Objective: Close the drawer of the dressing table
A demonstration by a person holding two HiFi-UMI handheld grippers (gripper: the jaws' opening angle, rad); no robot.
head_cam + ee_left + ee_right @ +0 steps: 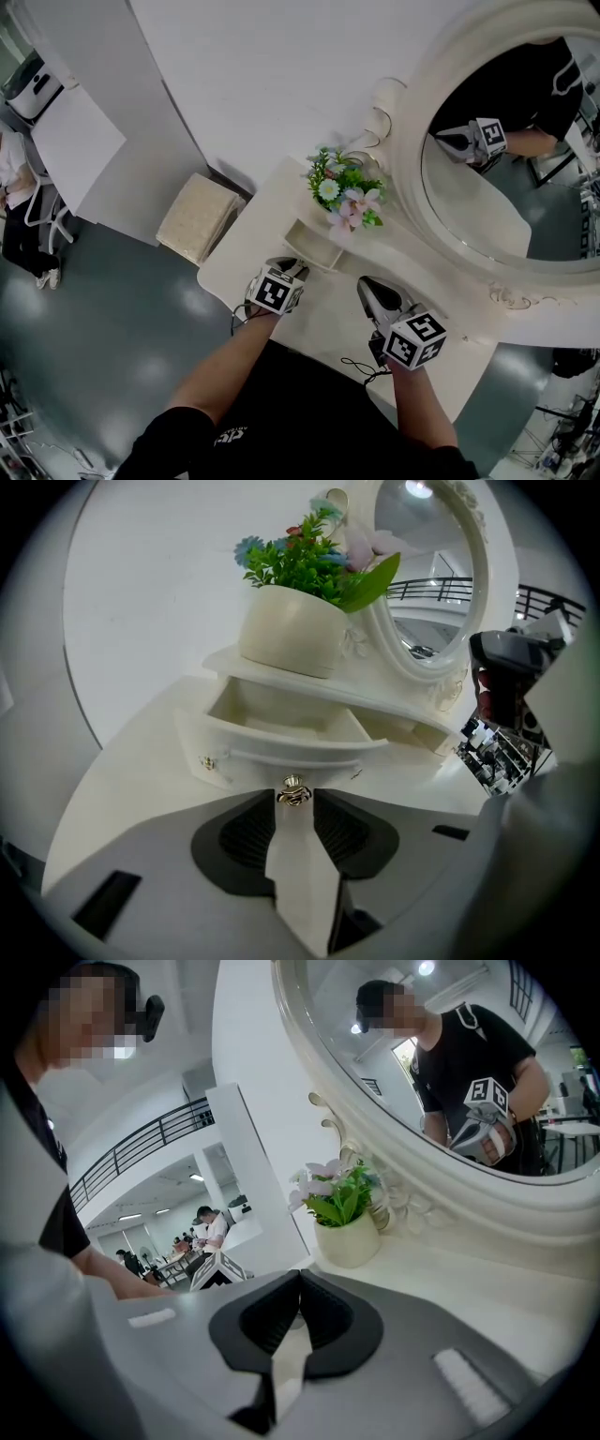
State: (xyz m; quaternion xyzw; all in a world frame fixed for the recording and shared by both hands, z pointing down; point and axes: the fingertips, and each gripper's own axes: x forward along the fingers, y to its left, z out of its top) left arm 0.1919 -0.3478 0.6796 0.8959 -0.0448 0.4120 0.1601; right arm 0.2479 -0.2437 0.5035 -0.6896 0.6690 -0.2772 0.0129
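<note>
A white desk (234, 262) with a curved edge stands on a grey floor (103, 356) against a white wall, with a cream stool (197, 217) beside it.

Nearest the person, both bare forearms reach forward from the body. The left is stretched straight at the desk's raised back part, with the marker cube uppermost. The left tool (287, 270) lies low and level over the desk top. Its jaws are drawn in round the small gold knob (293, 796), one pad on each side, and they seem to pinch it.

The right tool (299, 1279) hovers above the bare desk top to the right. Its jaws are pressed together at the tips on nothing and point toward the pot.

The knob belongs to the drawer (281, 754), which is pulled well out from under the shelf and shows an empty compartment. It looks like a light, stiff painted box that should slide with little force. The knob is small, smooth metal and likely slippery, so it is a poor thing to push by. The safer contact is probably the drawer front around the knob, pressed squarely so the drawer does not skew and bind.

On the shelf above stands the flower pot (291, 630), which a hard shove could jolt. Farthest back is the oval mirror (487, 187).
</note>
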